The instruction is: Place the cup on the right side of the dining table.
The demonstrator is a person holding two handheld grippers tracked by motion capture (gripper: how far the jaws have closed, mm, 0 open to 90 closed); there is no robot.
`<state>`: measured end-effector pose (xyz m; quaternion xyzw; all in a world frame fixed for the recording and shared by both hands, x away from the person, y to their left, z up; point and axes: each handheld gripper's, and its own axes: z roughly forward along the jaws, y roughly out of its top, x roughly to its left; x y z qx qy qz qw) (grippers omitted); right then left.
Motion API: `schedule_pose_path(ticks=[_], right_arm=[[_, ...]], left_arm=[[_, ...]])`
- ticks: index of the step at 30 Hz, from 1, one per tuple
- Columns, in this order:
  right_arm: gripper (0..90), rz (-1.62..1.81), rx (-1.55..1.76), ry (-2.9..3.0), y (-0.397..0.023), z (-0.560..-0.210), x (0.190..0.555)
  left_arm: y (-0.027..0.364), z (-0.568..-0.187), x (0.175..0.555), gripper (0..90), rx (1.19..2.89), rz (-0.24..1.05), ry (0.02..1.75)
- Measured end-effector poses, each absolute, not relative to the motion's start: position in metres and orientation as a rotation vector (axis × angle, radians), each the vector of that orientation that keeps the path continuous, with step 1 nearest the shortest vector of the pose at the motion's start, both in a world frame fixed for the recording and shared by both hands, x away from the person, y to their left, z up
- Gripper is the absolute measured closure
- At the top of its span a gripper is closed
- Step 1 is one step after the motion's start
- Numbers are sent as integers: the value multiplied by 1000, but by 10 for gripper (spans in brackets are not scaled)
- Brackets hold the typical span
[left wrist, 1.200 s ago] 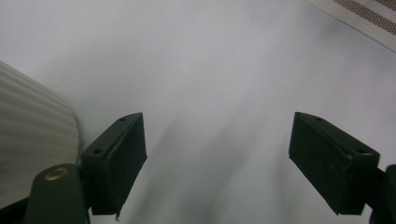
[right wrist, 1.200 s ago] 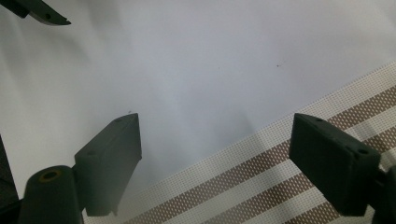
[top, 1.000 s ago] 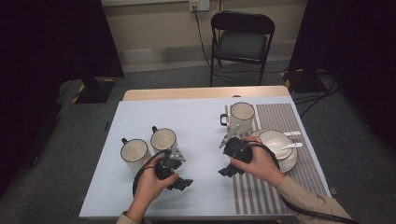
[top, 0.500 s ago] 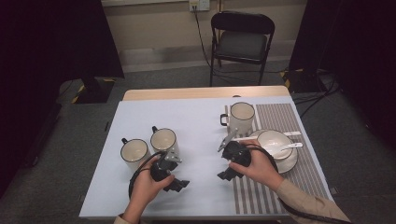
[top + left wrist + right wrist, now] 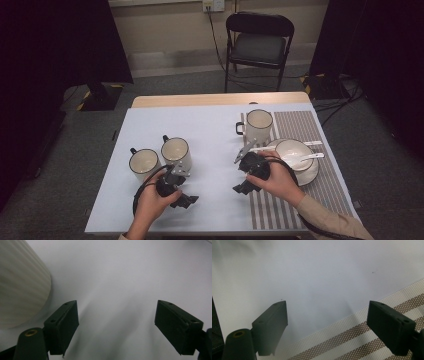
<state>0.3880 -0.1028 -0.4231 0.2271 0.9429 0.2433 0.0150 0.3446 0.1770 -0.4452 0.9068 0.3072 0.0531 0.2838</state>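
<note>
Down low over the bench point(image 5: 215, 130), both sets of jaws spread wide, gripping nothing. Looks like pre-grasp: left gripper point(image 5: 175, 176) just beside ribbed mug point(image 5: 176, 152), needs lining up next.

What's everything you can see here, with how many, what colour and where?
Mugs: three, cream with dark rims; two at table's left, one at the placemat's far end.
Bowl: one, white, on a plate on the placemat.
Spoon: one, white, resting on the bowl's right rim.
Placemat: one, brown-and-white striped, table's right.
Table: one, pale blue cover.
Chair: one, black, beyond the table.
Left gripper: black, jaws open, near the left mugs.
Right gripper: black, jaws open, at the placemat's edge.
</note>
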Motion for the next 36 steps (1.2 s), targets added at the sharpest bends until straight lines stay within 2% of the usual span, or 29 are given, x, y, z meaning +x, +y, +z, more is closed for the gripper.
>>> schedule_pose_path(ticks=[36], right_arm=[[162,786,665,2915,-104,-433,373]], left_arm=[[190,-445,336,189,2427,153,810]])
